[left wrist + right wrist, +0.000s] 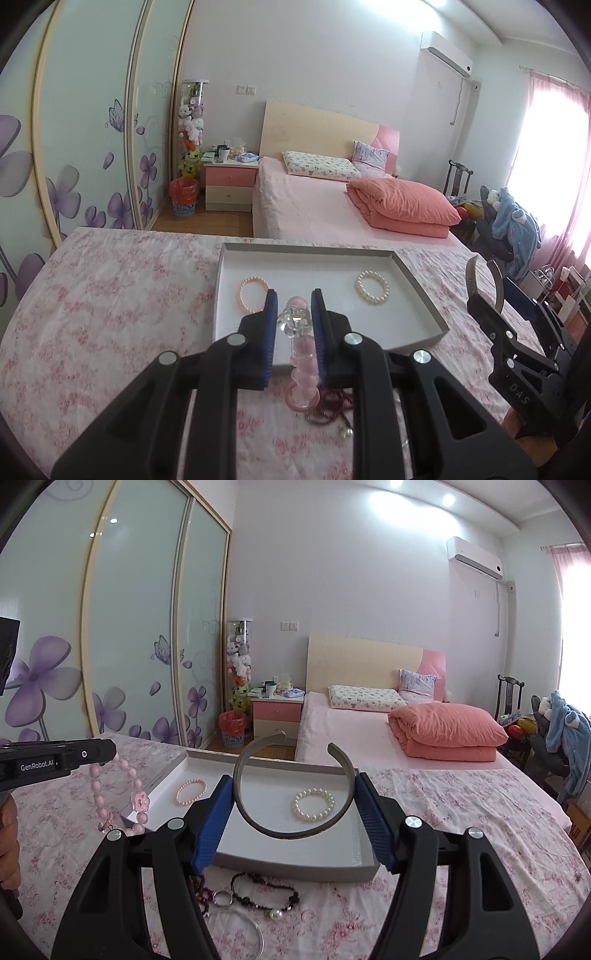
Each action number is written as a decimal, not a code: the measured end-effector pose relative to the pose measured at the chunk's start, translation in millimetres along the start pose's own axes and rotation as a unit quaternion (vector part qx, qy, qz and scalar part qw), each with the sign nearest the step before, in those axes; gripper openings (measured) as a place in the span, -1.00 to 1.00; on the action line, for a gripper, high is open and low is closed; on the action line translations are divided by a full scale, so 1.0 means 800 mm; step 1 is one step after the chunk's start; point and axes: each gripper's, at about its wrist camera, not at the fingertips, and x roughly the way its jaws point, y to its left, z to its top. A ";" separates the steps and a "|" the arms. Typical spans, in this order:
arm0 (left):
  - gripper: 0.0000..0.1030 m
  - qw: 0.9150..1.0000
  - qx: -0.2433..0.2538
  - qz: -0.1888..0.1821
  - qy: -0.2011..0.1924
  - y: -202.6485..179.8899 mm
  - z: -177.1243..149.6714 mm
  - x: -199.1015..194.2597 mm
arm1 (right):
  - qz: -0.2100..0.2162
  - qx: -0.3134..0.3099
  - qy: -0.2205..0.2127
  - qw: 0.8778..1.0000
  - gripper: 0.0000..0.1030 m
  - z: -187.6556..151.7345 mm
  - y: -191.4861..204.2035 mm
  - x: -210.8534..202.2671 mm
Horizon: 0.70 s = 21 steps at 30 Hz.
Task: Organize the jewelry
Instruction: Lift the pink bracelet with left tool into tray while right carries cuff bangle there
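Note:
My left gripper [294, 304] is shut on a pink bead bracelet with a clear flower charm [294, 320], held above the near left edge of the white tray [417, 295]; it hangs from that gripper in the right wrist view [122, 794]. My right gripper [293, 794] is shut on a grey open cuff bangle [291, 834], held over the tray [295, 862]. In the tray lie a pink pearl bracelet [254, 295] [191, 792] and a white pearl bracelet [372, 292] [313, 805].
Loose jewelry lies on the floral cloth in front of the tray: a dark bead bracelet with a pearl [266, 895], dark red beads [201, 890] and a thin wire hoop [243, 926]. A pink bed [369, 738] stands behind the table.

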 end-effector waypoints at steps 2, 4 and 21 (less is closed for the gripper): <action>-0.63 1.000 0.001 0.002 0.001 0.000 0.006 0.009 | -0.003 -0.002 0.002 1.000 0.29 0.000 -0.002 0.009; -0.63 1.000 0.004 0.005 0.002 -0.001 0.011 0.020 | -0.004 -0.005 0.004 1.000 0.29 0.000 -0.002 0.018; -0.78 0.999 0.009 0.027 0.015 0.004 0.044 0.130 | -0.013 0.004 0.102 0.995 0.29 -0.013 -0.005 0.156</action>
